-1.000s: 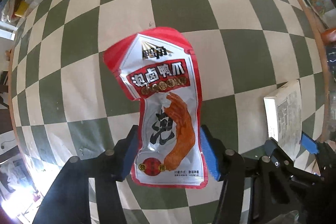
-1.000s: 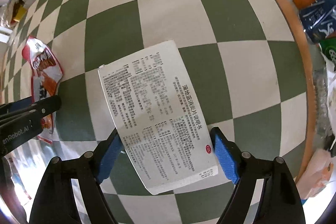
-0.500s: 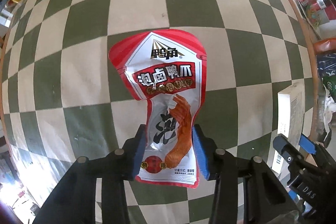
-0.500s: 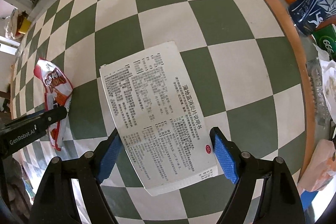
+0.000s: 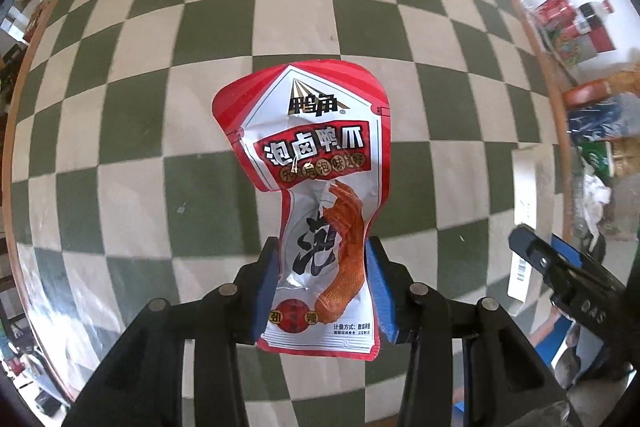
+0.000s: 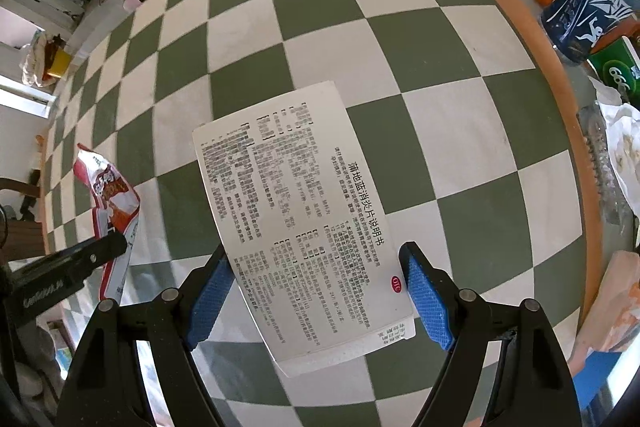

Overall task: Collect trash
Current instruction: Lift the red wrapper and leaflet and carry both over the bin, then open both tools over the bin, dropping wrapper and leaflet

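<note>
With our left gripper (image 5: 320,287) clenched on the red-and-white foil snack packet (image 5: 316,195) and our right gripper (image 6: 316,303) grasping the white printed paper leaflet (image 6: 296,223), both above the green-and-cream checkered bench (image 6: 400,39), we keep the 2 grips firm while carrying.

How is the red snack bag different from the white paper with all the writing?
The snack bag is red, shiny and crinkled; the paper is white, flat and covered in small black print. The bag shows an orange claw picture; the paper has only text. The left gripper holds the bag; the right gripper holds the paper. Both are lifted above the checkered table.
</note>
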A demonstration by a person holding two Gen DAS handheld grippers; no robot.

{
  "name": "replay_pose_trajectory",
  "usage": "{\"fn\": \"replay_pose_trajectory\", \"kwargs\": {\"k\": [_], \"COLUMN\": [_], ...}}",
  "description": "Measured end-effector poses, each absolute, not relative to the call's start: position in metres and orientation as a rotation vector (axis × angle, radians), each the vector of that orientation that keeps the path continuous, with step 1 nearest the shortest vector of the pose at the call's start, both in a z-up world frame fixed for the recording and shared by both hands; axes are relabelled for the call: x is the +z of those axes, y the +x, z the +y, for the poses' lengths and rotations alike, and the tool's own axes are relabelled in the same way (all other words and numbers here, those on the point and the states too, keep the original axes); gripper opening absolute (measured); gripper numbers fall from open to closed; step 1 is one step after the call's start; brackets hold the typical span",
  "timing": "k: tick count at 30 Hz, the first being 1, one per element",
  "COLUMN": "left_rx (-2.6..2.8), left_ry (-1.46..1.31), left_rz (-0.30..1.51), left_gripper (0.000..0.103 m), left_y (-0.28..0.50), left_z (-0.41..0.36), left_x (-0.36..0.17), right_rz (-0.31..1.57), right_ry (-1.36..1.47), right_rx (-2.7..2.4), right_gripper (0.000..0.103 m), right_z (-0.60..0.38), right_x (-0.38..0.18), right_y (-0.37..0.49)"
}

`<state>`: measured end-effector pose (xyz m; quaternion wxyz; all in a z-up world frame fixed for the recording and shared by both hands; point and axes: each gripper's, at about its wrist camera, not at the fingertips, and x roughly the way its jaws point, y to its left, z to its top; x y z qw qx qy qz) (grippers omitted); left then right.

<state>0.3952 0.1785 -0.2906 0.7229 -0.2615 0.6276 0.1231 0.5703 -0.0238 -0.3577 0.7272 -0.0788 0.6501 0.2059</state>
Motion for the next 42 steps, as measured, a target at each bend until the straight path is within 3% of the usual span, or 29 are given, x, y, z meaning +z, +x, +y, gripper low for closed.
{"fn": "replay_pose_trajectory", "kwargs": {"k": [10,18,23,29,35,39,42], "left_rx": [0.240,0.188,0.178,0.197,0.275,0.292,0.331], "left_ry": [-0.617,-0.625,-0.654,-0.745,-0.827,-0.898,-0.909], "left_rz": [1.245,1.180,1.244,1.396,1.481,1.514,1.549], "left_gripper": [0.039,0.039,0.039,0.039,0.039,0.046,0.059], "left_y": [0.293,0.159,0.064,-0.011,-0.021,-0.015,-0.010], "left_z": [0.148,0.123,0.104,0.087,0.096,0.110,0.121], "left_x": [-0.234,-0.236,-0.267,-0.347,-0.475,-0.574,-0.641], "right_rz": [1.345,1.268,1.321,1.513,1.649,1.726,1.767], "right_ry": [-0.157,-0.114,-0.076,-0.106,-0.136,-0.140,-0.143], "right_rx": [0.524,0.548,0.522,0.489,0.468,0.465,0.474], "right_gripper": [0.083,0.083,0.082,0.082,0.082,0.082,0.082], "right_z": [-0.025,-0.048,-0.079,-0.109,-0.112,-0.099,-0.085], "right_x": [-0.295,-0.265,-0.281,-0.357,-0.481,-0.592,-0.663], "right_y": [0.485,0.323,0.209,0.113,0.084,0.086,0.093]}}
